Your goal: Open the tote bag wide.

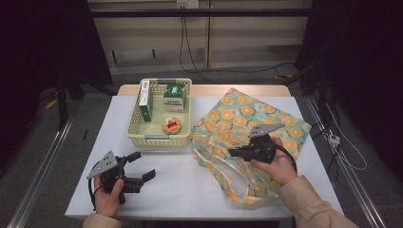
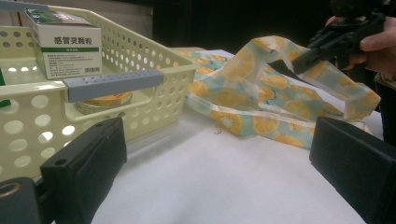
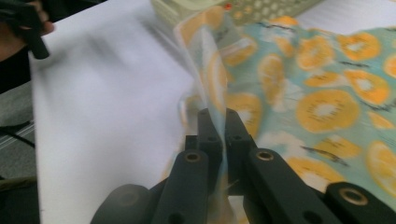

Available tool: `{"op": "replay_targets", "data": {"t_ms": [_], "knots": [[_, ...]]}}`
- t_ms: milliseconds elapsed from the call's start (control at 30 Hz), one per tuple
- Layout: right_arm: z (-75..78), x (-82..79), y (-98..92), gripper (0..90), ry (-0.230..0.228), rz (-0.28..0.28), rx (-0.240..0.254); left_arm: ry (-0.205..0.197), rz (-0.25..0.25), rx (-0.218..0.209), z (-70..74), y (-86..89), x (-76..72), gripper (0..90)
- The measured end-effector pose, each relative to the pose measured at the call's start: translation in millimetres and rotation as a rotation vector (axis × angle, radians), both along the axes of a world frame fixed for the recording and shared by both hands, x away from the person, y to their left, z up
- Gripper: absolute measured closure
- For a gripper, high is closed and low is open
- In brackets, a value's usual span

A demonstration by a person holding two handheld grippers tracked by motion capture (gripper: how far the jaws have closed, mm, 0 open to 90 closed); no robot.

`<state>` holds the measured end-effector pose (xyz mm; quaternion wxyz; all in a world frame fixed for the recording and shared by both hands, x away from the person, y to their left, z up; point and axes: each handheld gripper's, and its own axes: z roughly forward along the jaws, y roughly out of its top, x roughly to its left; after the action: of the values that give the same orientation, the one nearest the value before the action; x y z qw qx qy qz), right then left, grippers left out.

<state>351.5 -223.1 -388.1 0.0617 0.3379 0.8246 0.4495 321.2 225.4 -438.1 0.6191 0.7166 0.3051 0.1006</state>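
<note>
A plastic bag (image 1: 247, 118) printed with orange slices on pale teal lies on the right half of the white table (image 1: 190, 190). My right gripper (image 1: 231, 153) is shut on the bag's left edge, and the thin film (image 3: 212, 79) rises from between the closed jaws of that gripper (image 3: 218, 116). From the left gripper view, the bag (image 2: 261, 102) is lifted into a peak under the right gripper (image 2: 299, 63). My left gripper (image 1: 142, 166) rests at the table's front left, open, with nothing between its jaws (image 2: 219, 154).
A pale yellow perforated basket (image 1: 159, 137) stands at the table's back centre, left of the bag. It holds two green-and-white boxes (image 1: 145, 99) (image 1: 174, 97) and a small round tin (image 1: 172, 125). Bare white tabletop lies between the two grippers.
</note>
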Motion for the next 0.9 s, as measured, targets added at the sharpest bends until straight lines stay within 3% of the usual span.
{"op": "replay_targets", "data": {"t_ms": [400, 733, 833, 900], "knots": [[-21.6, 32.9, -52.4, 89.9, 0.004, -0.170, -0.027, -0.002, 0.001, 0.000, -0.8, -0.4, 0.6, 3.6], [-38.8, 54.6, -76.3, 89.9, 0.002, -0.275, -0.029, 0.002, 0.002, 0.003, -1.6, 0.2, 1.0, 3.6], [-43.3, 59.2, -76.9, 89.0, -0.012, -0.302, -0.065, 0.007, 0.006, 0.001, -1.8, 0.4, 1.2, 3.6], [-45.9, 61.8, -77.2, 83.0, -0.017, -0.332, -0.116, 0.006, 0.002, 0.005, -2.0, 0.1, 1.3, 3.6]]}}
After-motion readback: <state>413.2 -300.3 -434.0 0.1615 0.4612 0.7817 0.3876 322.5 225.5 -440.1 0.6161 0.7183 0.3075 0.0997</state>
